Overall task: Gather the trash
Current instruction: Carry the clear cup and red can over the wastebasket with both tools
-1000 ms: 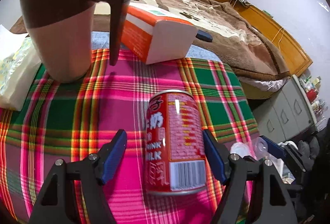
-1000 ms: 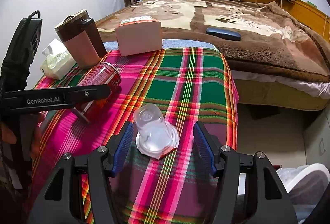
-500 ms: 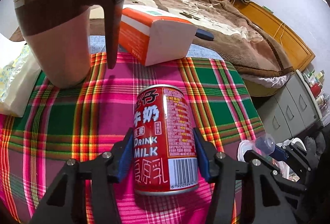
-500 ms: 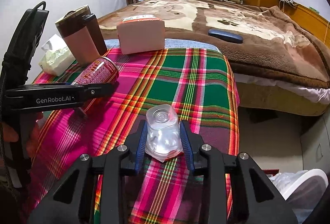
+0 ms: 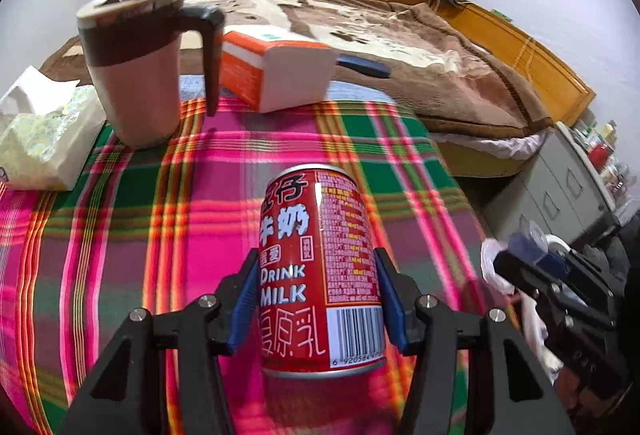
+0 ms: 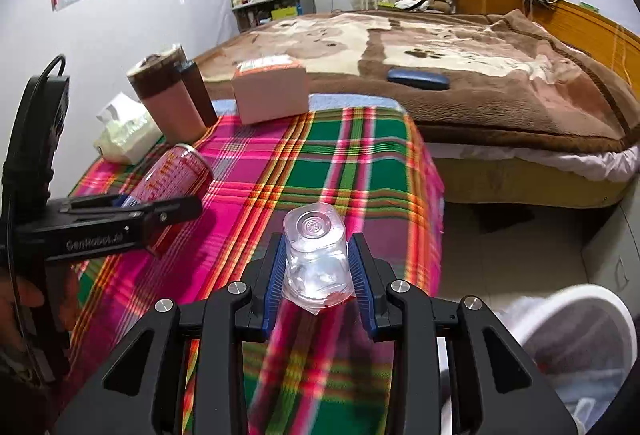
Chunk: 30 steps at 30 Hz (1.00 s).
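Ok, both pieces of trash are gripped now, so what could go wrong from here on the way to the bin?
1. The clear plastic cup is thin and looks squeezed between the right tool pads; it could crumple and slip out.
2. The red milk can is tilted in the left tool; any leftover drink could spill on the plaid cloth.
3. The white bin sits low beside the table; a drop could miss.

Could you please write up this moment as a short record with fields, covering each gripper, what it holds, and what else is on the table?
left gripper: shut on the red milk can, blue pads on its sides
right gripper: shut on the clear plastic cup, which is upside down
table cover: plaid cloth in pink, green and orange
left on the table: brown lidded mug, orange and white box, tissue pack
bin: white, lined basket on the floor to the right of the table
behind the table: bed with a brown blanket
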Motion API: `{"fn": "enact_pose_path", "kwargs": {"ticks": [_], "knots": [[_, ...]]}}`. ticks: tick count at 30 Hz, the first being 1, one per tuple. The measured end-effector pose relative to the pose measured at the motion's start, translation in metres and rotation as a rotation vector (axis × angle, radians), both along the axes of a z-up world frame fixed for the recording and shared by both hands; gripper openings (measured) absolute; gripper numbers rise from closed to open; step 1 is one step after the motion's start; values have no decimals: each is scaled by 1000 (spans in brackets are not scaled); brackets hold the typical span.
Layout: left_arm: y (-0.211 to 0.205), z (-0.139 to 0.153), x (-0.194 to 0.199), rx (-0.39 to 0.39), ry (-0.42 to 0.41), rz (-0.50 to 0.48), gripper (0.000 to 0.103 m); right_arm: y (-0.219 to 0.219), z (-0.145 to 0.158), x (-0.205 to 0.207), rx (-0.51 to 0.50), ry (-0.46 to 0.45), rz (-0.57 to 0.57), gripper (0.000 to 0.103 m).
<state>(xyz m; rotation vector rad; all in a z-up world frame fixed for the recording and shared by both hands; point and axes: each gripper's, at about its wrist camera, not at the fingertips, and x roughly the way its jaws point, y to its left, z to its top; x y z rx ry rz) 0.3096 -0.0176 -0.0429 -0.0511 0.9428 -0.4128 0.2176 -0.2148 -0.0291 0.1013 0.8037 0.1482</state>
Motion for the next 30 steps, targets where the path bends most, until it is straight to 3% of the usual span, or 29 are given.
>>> {"fn": "enact_pose_path", "kwargs": {"ticks": [10,16,30], "knots": [[-41,38,-74,-60,-63,-117,56,-41,26,-66,8,-47,-105,33],[-80,49,-111,-51,-93,-197,56,-69,34,-95,5,-56,-173,33],[-188,32,-172,-52,-64,-382,56,-143,15,-130,-27,20,-303,33]]}}
